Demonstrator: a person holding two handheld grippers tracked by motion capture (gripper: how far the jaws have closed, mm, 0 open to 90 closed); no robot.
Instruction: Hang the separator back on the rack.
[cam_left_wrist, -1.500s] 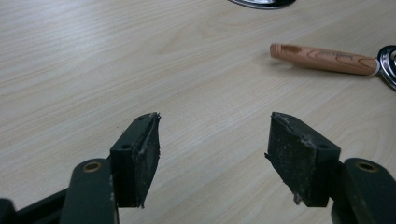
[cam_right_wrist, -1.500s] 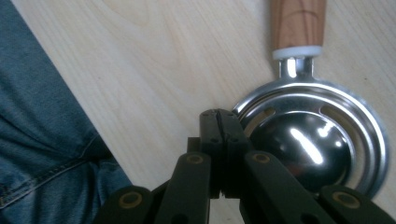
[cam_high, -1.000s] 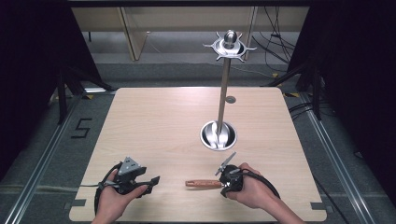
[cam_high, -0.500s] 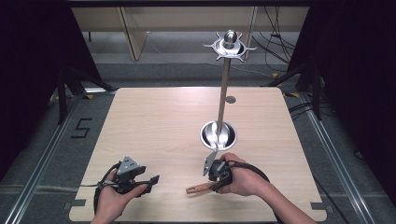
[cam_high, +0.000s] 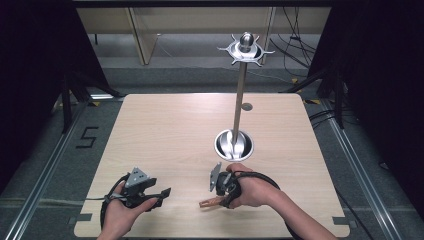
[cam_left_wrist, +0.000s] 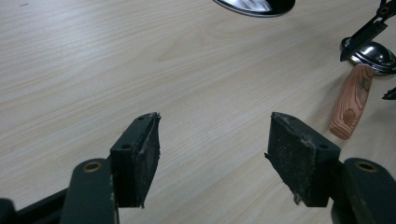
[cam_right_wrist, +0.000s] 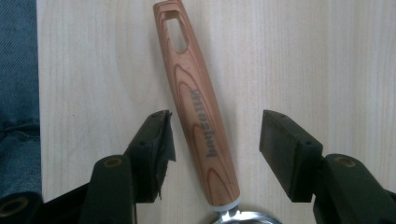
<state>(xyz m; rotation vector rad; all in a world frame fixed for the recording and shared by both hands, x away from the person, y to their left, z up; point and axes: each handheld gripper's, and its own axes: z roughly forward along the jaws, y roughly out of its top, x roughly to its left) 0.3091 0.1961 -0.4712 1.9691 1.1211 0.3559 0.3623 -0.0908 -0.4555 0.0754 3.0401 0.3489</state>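
A utensil with a wooden handle (cam_right_wrist: 198, 116) and a metal head lies flat on the table near the front edge; its handle (cam_high: 207, 203) sticks out left of my right hand. My right gripper (cam_right_wrist: 219, 140) straddles that handle. Its jaws have just been opening and stand open, with the handle between the pads and neither pad pressing on it. In the high view the right gripper (cam_high: 216, 196) points left. My left gripper (cam_high: 161, 196) rests at the front left, open and holding nothing. From the left gripper (cam_left_wrist: 212, 144) view, the utensil (cam_left_wrist: 352, 100) lies off to the right.
A metal stand rises from a round shiny base (cam_high: 234, 145) just beyond my right hand, its pole topped by a hooked crown (cam_high: 245, 49). The table's near edge (cam_right_wrist: 37, 93) runs close to the handle, with blue cloth past it.
My right hand shifted left over the utensil and its jaws spread apart, letting go of the handle. The handle's free end swung a little toward the near edge. The left hand kept still.
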